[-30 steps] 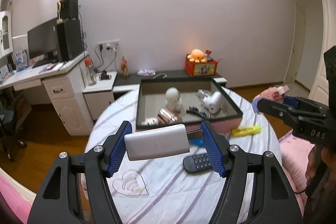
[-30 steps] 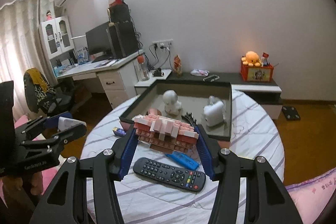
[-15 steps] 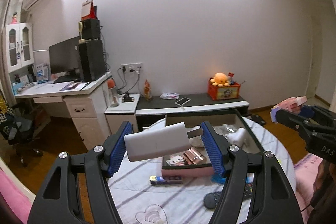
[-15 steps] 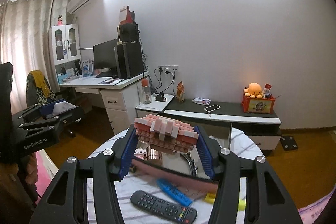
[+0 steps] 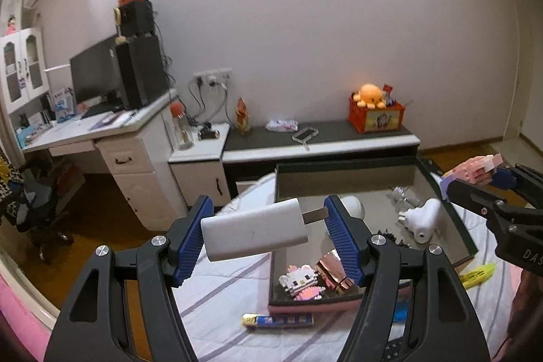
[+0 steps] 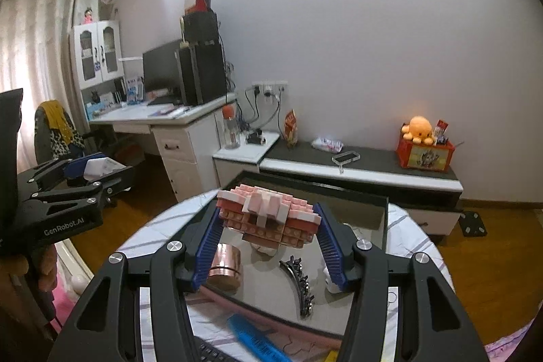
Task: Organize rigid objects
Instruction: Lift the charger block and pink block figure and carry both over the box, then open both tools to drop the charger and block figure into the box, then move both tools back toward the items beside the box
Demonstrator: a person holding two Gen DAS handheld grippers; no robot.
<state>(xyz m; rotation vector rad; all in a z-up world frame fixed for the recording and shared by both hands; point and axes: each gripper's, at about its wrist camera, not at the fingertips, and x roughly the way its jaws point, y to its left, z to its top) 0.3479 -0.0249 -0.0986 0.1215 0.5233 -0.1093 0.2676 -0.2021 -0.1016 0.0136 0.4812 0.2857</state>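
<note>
Pinching a white charger [image 5: 254,233] by its body and prong, the left gripper [image 5: 268,238] holds it in the air near the tray's [image 5: 342,172] left edge. Over the tray, the right gripper [image 6: 268,234] clamps a pink brick model [image 6: 271,216] between its pads. Inside the tray lie a copper tin [image 6: 225,267], a dark comb [image 6: 300,280] and a kitty figure [image 5: 300,280].

A white wall [image 6: 339,39] fills the frame's centre. At left stand a desk [image 6: 163,121], monitor [image 6: 159,70] and curtains [image 6: 30,39]; a low cabinet [image 6: 356,168] runs right over wood floor [image 6: 492,216].
</note>
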